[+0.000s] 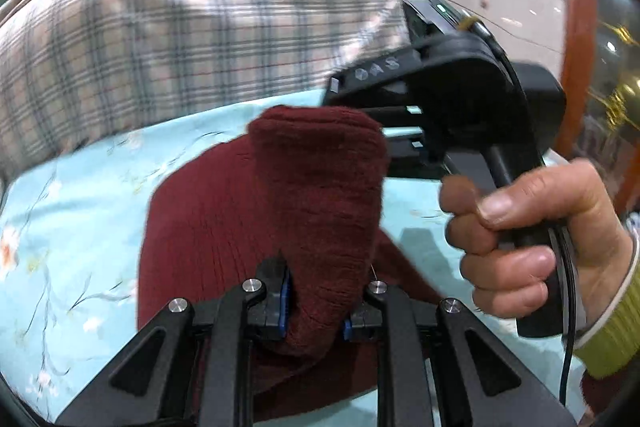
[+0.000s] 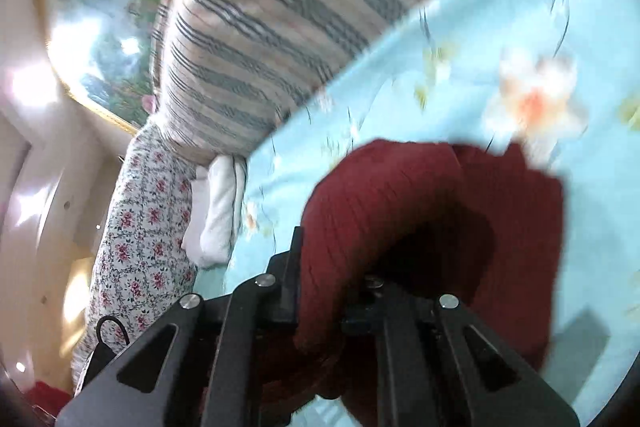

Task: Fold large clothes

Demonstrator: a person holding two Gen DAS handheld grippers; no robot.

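Two tongs, left tongs [image 1: 314, 301] and right tongs [image 2: 320, 291], both clenched on my maroon sweater [image 1: 248, 219]; bunched folds could slip onto the bed [image 1: 80, 195].

left wrist: close, angled down | right wrist: same | shared: maroon knit [image 1: 320, 187], bedsheet [image 1: 80, 207]

i see bright indoor light, window glare [image 2: 28, 87] at left, heavy motion blur, fisheye edges bent and dark

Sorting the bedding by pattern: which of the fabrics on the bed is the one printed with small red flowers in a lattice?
The quilted cover at the bed's edge. The big bundle is plaid, and the sheet is light blue with pale blossoms.
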